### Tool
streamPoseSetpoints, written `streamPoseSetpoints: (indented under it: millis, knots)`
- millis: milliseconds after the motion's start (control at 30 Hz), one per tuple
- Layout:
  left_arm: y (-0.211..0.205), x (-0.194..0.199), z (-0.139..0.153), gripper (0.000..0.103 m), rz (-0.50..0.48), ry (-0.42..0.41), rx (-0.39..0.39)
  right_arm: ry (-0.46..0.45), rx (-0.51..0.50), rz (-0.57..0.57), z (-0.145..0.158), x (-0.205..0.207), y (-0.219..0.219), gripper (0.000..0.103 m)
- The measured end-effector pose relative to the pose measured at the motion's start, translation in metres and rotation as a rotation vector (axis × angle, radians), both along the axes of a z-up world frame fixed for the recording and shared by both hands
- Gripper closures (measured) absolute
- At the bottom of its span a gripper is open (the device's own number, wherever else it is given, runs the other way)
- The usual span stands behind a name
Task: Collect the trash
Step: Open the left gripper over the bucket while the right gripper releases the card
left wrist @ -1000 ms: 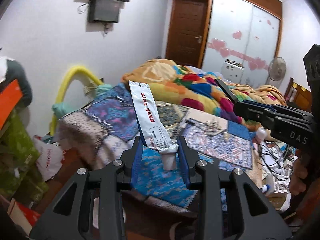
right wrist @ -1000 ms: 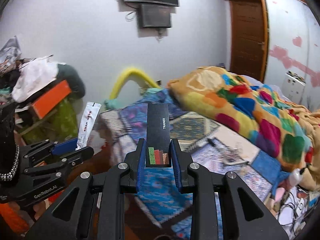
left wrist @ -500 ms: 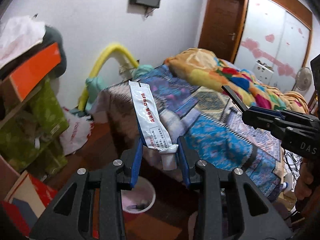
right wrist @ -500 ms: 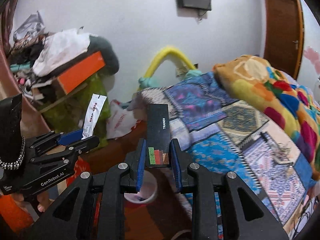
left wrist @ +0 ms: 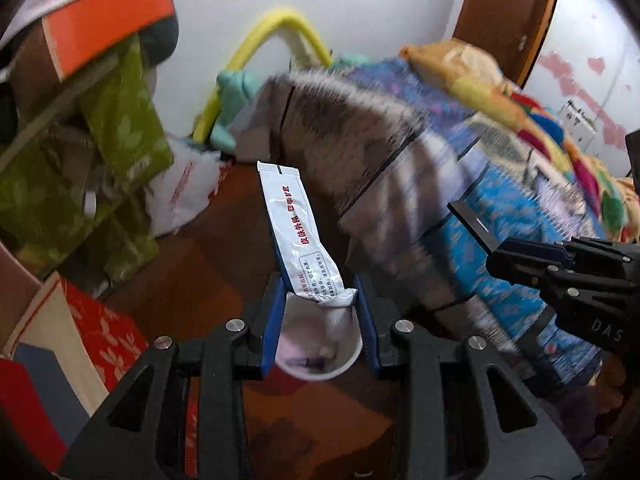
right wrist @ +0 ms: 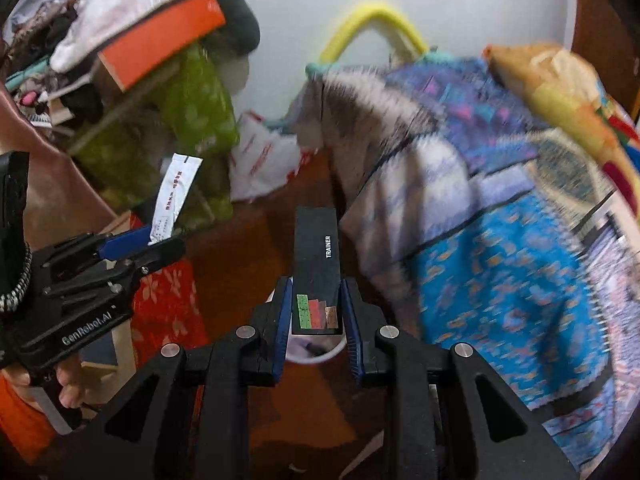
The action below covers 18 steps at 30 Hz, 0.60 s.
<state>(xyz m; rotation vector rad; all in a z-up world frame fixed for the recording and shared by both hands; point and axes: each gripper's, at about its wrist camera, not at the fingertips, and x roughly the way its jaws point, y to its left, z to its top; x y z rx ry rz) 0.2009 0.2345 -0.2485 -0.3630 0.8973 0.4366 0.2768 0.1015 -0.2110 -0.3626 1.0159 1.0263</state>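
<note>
My left gripper (left wrist: 320, 308) is shut on a white ointment tube (left wrist: 296, 232) with red lettering, held near its cap end and sticking up and away. My right gripper (right wrist: 316, 312) is shut on a flat black box (right wrist: 316, 256) marked TRAINER. Below both, on the brown floor, stands a small white bin (left wrist: 320, 356) with a purple liner, seen between the left fingers and also as the bin (right wrist: 316, 350) under the right ones. The right gripper (left wrist: 520, 260) with its box shows at the right of the left wrist view; the left gripper (right wrist: 132, 240) with the tube (right wrist: 174, 196) at the left of the right wrist view.
A bed (left wrist: 460, 184) with patterned blue covers hangs over the floor on the right. On the left are a green bag (left wrist: 124, 120), an orange box (left wrist: 108, 24), a red flowered box (left wrist: 100, 336) and a white plastic bag (left wrist: 188, 192). A yellow hoop (left wrist: 280, 28) leans on the wall.
Both grippers have tilted down and sunk from looking over the bed toward the floor beside it. The white bin has come into view beneath the fingers. Tube and box remain gripped.
</note>
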Motion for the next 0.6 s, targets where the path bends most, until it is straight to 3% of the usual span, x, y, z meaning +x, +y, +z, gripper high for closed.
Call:
streamPoseSetpoints:
  millis: [233,400,600]
  knots:
    - [0.016,0.003,-0.064,0.069,0.005,0.129,-0.098,0.100,-0.088,0.021,-0.047,0.003,0.031,0.080]
    - [0.027,0.015,-0.108,0.069,-0.019,0.236,-0.236,0.171,-0.147,0.031,-0.076,0.006,0.047,0.080]
    - [0.029,0.034,-0.129,0.068,-0.035,0.260,-0.280,0.200,-0.166,0.042,-0.088,0.013,0.062,0.080]
